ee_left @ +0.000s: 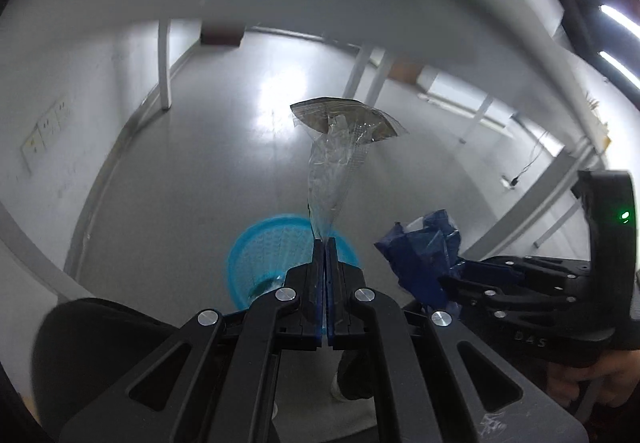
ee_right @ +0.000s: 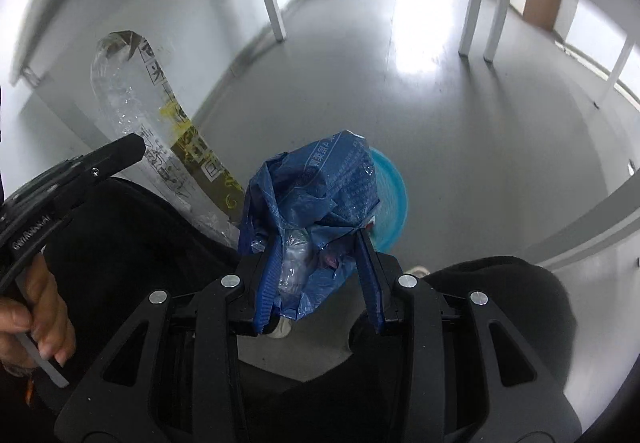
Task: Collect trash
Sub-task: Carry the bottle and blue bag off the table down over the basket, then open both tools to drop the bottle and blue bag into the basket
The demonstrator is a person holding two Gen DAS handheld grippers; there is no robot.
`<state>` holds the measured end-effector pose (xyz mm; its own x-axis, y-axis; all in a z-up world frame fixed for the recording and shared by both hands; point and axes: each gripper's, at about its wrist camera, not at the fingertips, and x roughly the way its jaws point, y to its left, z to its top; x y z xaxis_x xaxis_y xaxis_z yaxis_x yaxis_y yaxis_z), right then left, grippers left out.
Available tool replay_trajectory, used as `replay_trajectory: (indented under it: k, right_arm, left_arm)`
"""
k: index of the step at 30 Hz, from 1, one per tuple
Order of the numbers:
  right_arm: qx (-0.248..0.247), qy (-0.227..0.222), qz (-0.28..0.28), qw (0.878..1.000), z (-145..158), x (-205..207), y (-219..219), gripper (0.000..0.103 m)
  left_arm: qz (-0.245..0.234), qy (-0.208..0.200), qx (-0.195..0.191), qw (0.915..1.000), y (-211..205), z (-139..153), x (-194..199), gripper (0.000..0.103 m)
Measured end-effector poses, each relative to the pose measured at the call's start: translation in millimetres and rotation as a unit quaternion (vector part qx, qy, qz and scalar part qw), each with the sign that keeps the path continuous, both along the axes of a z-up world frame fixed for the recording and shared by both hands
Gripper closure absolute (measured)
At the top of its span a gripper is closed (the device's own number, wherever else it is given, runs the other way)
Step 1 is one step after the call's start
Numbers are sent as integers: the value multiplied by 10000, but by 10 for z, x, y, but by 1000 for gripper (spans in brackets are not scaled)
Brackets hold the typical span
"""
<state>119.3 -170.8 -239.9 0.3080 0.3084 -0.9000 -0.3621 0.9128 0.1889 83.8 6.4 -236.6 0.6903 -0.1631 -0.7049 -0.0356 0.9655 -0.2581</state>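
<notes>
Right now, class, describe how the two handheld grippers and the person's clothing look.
Both the left gripper and right gripper have black linkage arms with silver rivets and ribbed blue pads. The right one's body shows a green light. The person wears black clothing.

Black tongs (ee_left: 325,243) with blue ribbed pads (ee_right: 269,275), silver screws (ee_left: 286,294); person in black trousers (ee_right: 132,243).

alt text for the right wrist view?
The right gripper clamps a crumpled blue plastic bag above a blue basket on the grey floor. At left, the left gripper holds a clear wrapper.
</notes>
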Motion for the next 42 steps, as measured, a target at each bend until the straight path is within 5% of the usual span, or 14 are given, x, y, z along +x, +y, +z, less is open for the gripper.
replay_trajectory:
  k: [18, 32, 42]
  right_arm:
    - [-166, 1349, -491, 9895, -1140, 865, 243, 69]
    - [-297, 2616, -1150, 9578, -2200, 1392, 242, 68]
    - [-420, 2881, -1302, 9478, -2515, 1448, 298, 61]
  left_arm:
    - [440, 1451, -331, 9879, 223, -1056, 1029, 103]
    - [702, 2720, -664, 9574, 312, -1947, 1568, 103]
    - [669, 3213, -788, 9413, 315, -2224, 1699, 103]
